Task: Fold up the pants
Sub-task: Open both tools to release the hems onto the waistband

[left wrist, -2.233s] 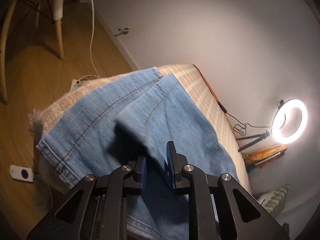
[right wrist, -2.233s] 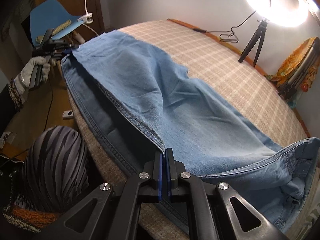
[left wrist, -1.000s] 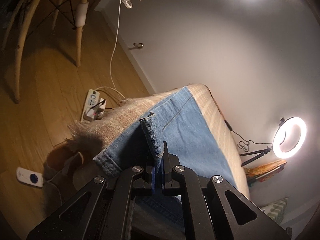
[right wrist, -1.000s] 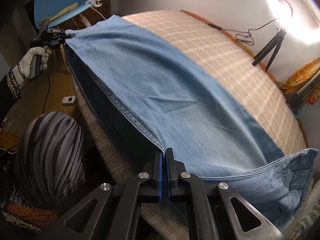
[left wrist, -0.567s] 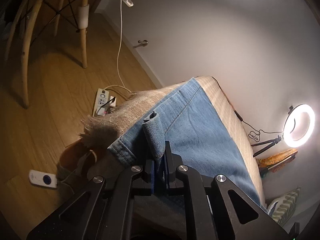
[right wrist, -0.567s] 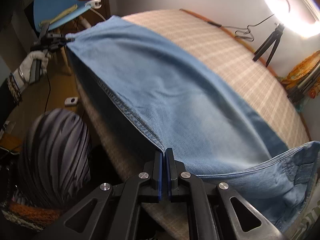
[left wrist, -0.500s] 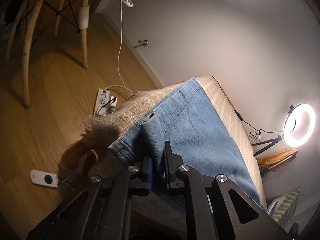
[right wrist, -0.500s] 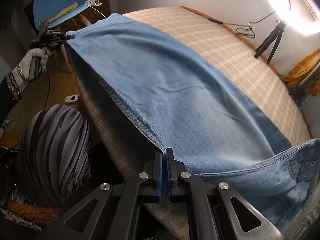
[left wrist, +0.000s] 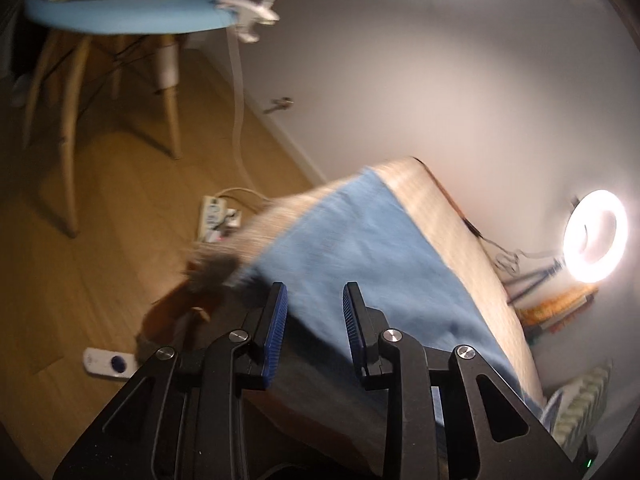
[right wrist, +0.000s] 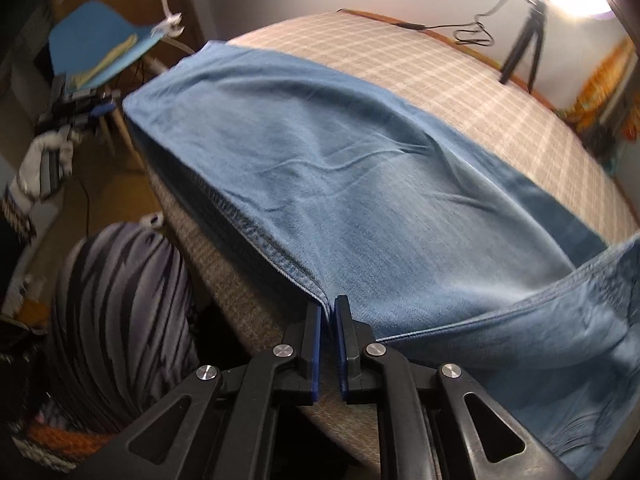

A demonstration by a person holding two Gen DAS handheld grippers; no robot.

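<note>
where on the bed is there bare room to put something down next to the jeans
The widest free patch is the checked blanket between the far long edge of the jeans and the wooden bed edge by the wall. The near side offers only a thin strip of blanket, crowded by the right gripper and the person's knee. The ring light tripod stands on that far edge.

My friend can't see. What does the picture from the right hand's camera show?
Blue jeans lie stretched flat along a checked bed. At the bottom, the right gripper has its fingers just starting to open around the jeans' near edge. Far left, a gloved hand holds the left gripper off the jeans' far end.
</note>
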